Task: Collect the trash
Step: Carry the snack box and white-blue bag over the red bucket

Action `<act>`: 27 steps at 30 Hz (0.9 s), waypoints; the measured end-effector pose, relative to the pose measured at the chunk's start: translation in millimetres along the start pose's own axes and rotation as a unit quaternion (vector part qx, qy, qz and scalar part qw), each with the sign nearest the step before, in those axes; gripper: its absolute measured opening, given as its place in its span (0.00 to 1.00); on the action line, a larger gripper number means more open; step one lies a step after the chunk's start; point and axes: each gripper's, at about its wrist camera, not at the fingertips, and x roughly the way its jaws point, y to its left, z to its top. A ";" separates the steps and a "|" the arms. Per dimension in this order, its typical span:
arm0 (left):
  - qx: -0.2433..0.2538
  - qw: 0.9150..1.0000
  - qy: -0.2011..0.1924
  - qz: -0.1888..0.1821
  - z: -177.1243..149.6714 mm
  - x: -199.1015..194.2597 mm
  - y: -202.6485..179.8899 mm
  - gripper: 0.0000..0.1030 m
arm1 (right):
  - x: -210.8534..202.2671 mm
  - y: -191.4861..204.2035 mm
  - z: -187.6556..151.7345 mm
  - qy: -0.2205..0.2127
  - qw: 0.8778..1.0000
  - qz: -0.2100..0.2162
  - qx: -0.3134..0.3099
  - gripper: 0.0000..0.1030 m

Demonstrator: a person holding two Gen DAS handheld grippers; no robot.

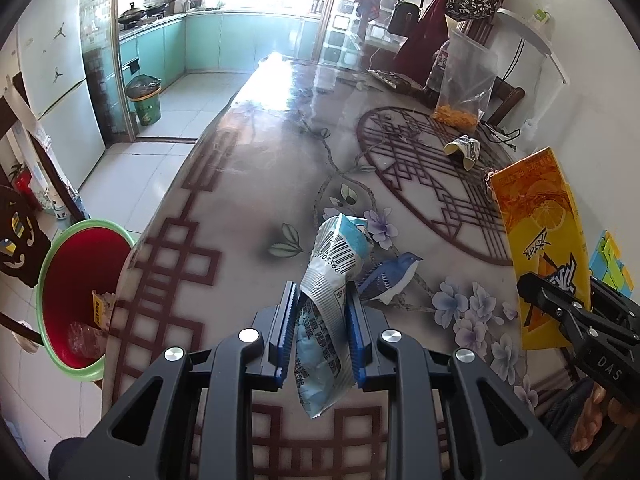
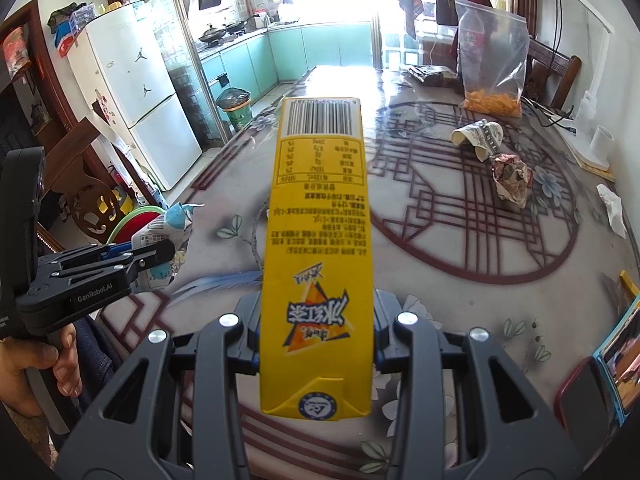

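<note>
Yellow carton (image 2: 318,248): a long drink carton with a barcode at its far end; it is clamped between the jaws of the right gripper (image 2: 316,336) and is held above the table, near the table's near edge.
Right gripper: the jaws press on both long sides of the carton; in the left wrist view it (image 1: 560,308) shows at the right side with the carton (image 1: 540,240) standing up from it.
Wrapper (image 1: 326,304): a crumpled white and light blue snack wrapper with a barcode; it is clamped between the blue pads (image 1: 354,332) of the left gripper (image 1: 320,332) and hangs over the near part of the table.
Left gripper: the jaws are closed on the wrapper; in the right wrist view it (image 2: 160,254) is at the left, held by a hand (image 2: 36,364).
Table (image 1: 248,184): glossy top with a flower, bird and dark red lattice pattern.
Bin (image 1: 86,300): green rim, red inside, on the floor just beside the table's left edge; some trash lies in it.
Still on the table: a crushed paper cup (image 2: 478,136) and a crumpled paper ball (image 2: 512,178) toward the right edge, near each other; a white tissue (image 2: 612,208) at the right edge.
Far right corner: a clear plastic bag (image 2: 492,64) with orange snacks at its bottom.
</note>
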 end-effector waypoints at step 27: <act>-0.078 0.996 -0.039 0.002 5.0 -43.8 109.5 0.23 | 20.9 109.0 23.2 0.018 0.995 0.028 -0.091 0.36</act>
